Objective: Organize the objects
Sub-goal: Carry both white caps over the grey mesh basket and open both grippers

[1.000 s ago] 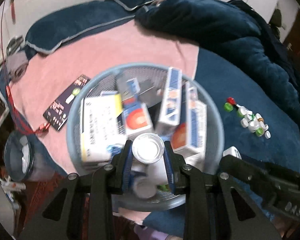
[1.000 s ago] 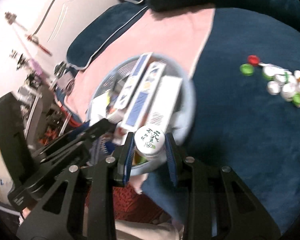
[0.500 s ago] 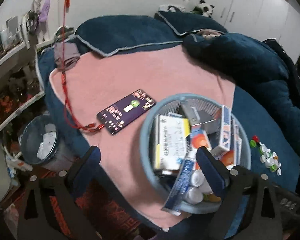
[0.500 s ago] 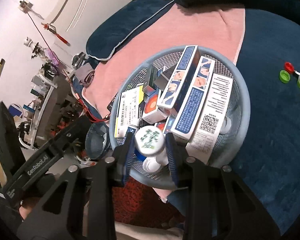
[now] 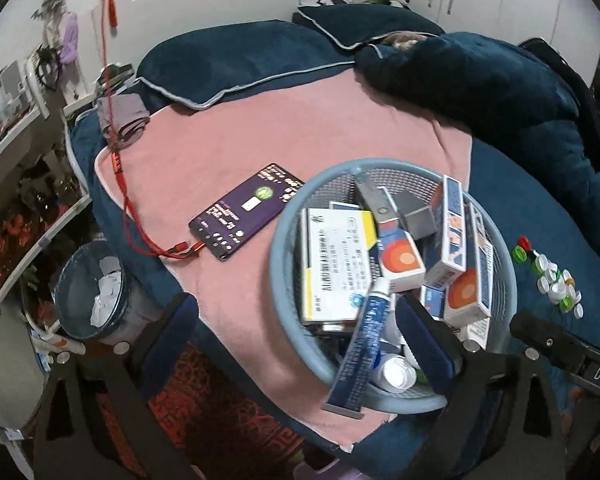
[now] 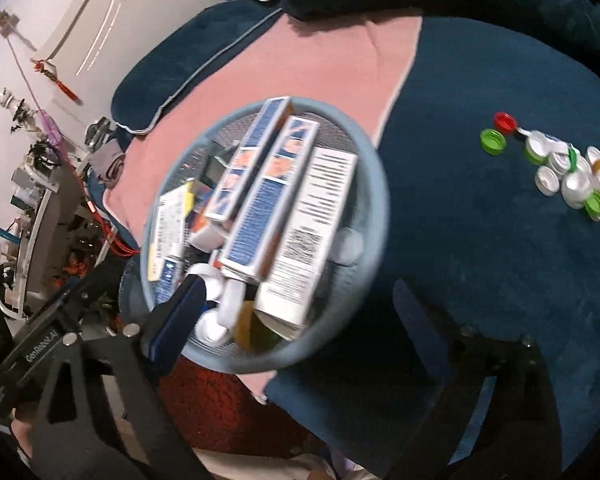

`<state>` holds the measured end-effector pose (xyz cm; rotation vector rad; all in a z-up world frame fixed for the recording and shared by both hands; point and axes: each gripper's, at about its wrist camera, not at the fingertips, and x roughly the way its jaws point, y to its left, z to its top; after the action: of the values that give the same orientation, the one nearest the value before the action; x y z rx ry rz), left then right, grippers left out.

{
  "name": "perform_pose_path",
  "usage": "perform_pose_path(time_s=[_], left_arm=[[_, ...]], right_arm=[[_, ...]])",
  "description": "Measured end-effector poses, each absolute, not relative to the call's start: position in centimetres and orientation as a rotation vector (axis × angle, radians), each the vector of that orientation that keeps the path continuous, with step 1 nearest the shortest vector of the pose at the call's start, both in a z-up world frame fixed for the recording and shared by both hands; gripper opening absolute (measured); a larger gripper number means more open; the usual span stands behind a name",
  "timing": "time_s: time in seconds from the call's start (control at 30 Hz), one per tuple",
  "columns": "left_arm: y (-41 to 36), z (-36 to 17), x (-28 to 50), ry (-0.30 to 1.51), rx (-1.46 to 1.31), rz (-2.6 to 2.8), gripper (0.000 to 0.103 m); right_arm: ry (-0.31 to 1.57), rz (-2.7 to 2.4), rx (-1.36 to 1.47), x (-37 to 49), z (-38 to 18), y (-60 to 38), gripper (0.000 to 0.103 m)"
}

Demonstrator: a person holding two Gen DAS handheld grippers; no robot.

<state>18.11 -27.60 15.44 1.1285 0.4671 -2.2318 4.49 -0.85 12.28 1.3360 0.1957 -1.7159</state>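
Observation:
A light blue mesh basket (image 5: 284, 216) on the bed holds several medicine boxes (image 5: 336, 264) and small white bottles (image 5: 394, 372). A blue tube (image 5: 364, 340) leans out over its near rim. My left gripper (image 5: 294, 300) hangs above the basket's near left rim. Its jaws are opening wide, with nothing gripped. In the right wrist view my right gripper (image 6: 300, 282) hovers over the near side of the basket (image 6: 376, 184). Its jaws are opening too, and the white bottles (image 6: 228, 300) lie loose below them. Loose bottle caps (image 6: 568, 168) lie on the blue cover to the right.
A phone (image 5: 248, 212) with a red cable (image 5: 140, 232) lies on the pink towel (image 5: 300, 128) left of the basket. A waste bin (image 5: 96, 292) stands on the floor beside the bed. A heaped blue blanket (image 5: 480, 92) lies behind.
Both grippers went from shut on a white bottle to wide open, and the bottles now lie in the basket. The left gripper pulled back and up, so more of the bed shows.

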Motion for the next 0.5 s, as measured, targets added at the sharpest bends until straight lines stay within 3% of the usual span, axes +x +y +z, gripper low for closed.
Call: perform_pose_path(time_s=[0.5], left_arm=[[-22.5, 16.0, 14.1, 0.367, 1.19, -2.326, 0.1]], right_arm=[[0.205, -1.799, 1.345, 2.2, 12.3, 3.9, 0.097]])
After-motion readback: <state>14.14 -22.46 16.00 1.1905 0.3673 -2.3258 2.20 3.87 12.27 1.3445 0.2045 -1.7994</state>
